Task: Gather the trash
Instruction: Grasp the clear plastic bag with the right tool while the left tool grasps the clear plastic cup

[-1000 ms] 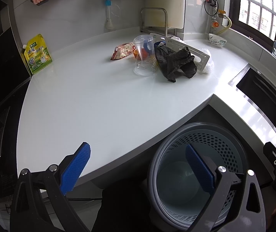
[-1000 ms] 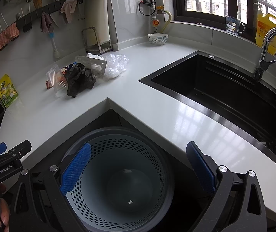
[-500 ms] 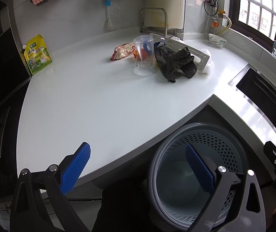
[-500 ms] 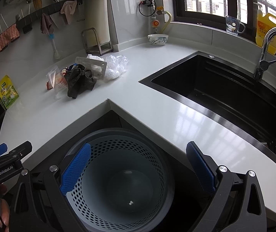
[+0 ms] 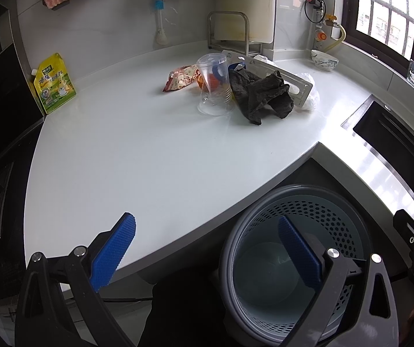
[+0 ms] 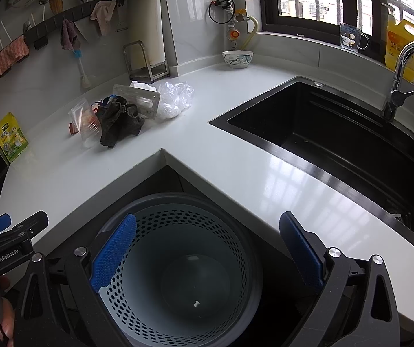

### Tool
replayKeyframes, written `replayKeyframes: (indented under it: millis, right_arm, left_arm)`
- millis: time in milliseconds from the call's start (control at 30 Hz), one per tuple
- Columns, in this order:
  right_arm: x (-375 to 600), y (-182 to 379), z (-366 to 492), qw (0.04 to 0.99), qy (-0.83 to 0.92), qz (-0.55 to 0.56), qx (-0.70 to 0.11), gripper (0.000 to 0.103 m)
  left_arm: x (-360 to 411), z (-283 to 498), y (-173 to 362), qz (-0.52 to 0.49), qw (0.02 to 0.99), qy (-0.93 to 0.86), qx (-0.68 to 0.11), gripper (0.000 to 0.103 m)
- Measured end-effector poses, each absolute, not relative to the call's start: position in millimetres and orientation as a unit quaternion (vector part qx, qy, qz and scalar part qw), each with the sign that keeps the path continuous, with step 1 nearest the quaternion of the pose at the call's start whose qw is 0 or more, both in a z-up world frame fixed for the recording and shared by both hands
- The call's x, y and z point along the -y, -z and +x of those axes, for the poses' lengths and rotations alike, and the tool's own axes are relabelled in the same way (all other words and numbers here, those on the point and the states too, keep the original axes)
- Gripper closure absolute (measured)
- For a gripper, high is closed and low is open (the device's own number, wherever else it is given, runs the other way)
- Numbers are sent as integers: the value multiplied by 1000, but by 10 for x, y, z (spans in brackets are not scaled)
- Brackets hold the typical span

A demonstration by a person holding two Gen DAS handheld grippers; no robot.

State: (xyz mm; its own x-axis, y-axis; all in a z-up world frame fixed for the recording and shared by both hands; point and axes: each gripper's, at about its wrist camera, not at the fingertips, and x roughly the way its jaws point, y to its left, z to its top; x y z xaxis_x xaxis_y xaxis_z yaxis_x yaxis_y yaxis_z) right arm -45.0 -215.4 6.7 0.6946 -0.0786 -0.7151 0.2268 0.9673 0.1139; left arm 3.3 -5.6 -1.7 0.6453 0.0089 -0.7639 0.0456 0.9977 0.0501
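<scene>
A pile of trash lies at the back of the white counter [image 5: 137, 156]: a clear plastic cup [image 5: 214, 85], a red snack wrapper [image 5: 179, 78], a dark crumpled cloth [image 5: 260, 95], a flat clear package [image 5: 291, 79] and a crumpled plastic bag [image 6: 175, 99]. The cloth [image 6: 118, 120] and cup [image 6: 86, 125] also show in the right wrist view. A grey perforated bin [image 5: 299, 248] stands on the floor in the counter's inner corner, nearly empty [image 6: 183, 263]. My left gripper [image 5: 207, 248] is open at the counter's near edge. My right gripper [image 6: 207, 248] is open above the bin. Both hold nothing.
A black sink [image 6: 337, 133] with a steel tap [image 6: 401, 78] lies to the right. A yellow pouch [image 5: 53, 84] leans at the far left wall. A bowl [image 6: 237, 58], a metal rack [image 5: 230, 33], a mug [image 6: 351, 37] and a yellow bottle [image 6: 401, 44] line the back.
</scene>
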Motion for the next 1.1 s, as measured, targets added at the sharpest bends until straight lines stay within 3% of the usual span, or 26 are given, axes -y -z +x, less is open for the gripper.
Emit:
replayKeyframes:
  millis: [400, 967, 1100]
  right_arm:
    - [2188, -139, -9, 926, 46, 80, -367, 9]
    - [2223, -344, 1520, 941, -18, 16, -337, 9]
    - [2418, -254, 1829, 929, -15, 61, -365, 9]
  left_arm:
    - [-63, 406, -84, 30, 913, 3, -406, 6]
    - [-159, 1338, -52, -6, 924, -20, -383, 6]
    - [-171, 1482, -55, -13, 926, -19, -376, 6]
